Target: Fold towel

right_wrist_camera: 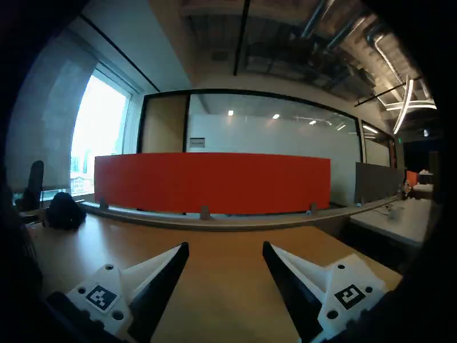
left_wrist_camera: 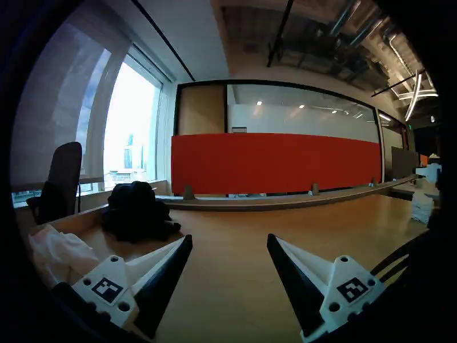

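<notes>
Left gripper (left_wrist_camera: pixel 229 236): white two-finger tool with black inner pads, jaws spread wide, nothing between them, held low over a bare stretch of the pale wooden tabletop (left_wrist_camera: pixel 240 274).

Right gripper (right_wrist_camera: pixel 225 244): same make, jaws equally wide apart, holding nothing, above the same wooden surface.

Crumpled white towel (left_wrist_camera: pixel 57 251): lies on the table just beside the left gripper's left finger, touching neither finger.

Black rumpled heap (left_wrist_camera: pixel 136 210): ahead and left of the left gripper, beyond the white towel; I cannot tell whether it is cloth or a bag. From the right gripper it sits far off to the left (right_wrist_camera: pixel 64 211).

Long red partition panel (left_wrist_camera: pixel 274 163): straight ahead of both tools, along the table's far edge.

Black office chair (left_wrist_camera: pixel 57 186): far left of the left gripper, by the bright window (left_wrist_camera: pixel 131 137).
</notes>
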